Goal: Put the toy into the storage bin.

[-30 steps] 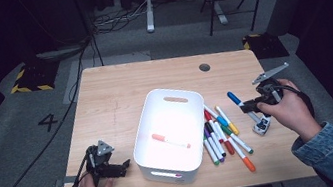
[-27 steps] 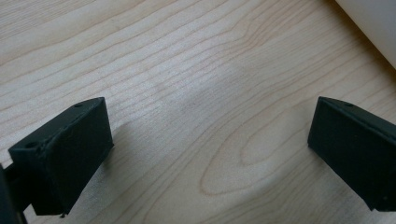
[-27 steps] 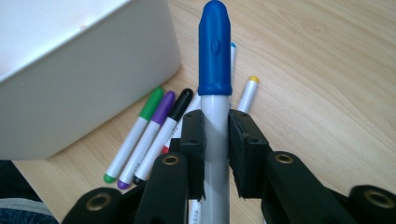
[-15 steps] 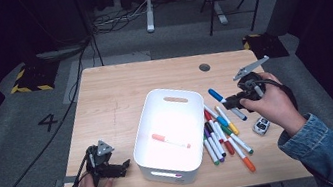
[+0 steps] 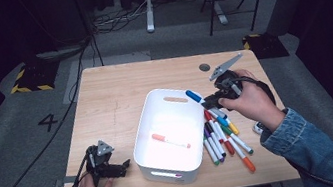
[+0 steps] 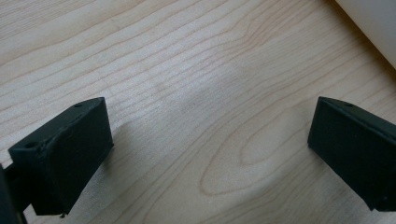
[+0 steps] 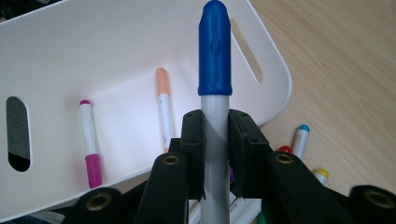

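A white bin (image 5: 148,147) stands mid-table with an orange-capped marker (image 5: 170,141) lying in it. My right gripper (image 5: 210,99) is shut on a blue-capped marker (image 5: 193,95), whose cap pokes over the bin's right rim. In the right gripper view the blue-capped marker (image 7: 214,74) stands between the pads, above the bin (image 7: 56,56), where the orange-capped marker (image 7: 163,100) and a magenta one (image 7: 91,144) lie. My left gripper (image 5: 124,166) rests open on the wood at the front left; the left gripper view shows bare table between its fingers (image 6: 63,154).
Several coloured markers (image 5: 224,137) lie in a row on the table (image 5: 113,91) right of the bin. A small white object (image 5: 258,128) sits beside them under the right forearm. A round grommet (image 5: 204,67) marks the far right of the tabletop.
My right gripper has carried the blue-capped marker leftward and slightly up, from beside the marker row to the bin's right rim. The left gripper stayed put.
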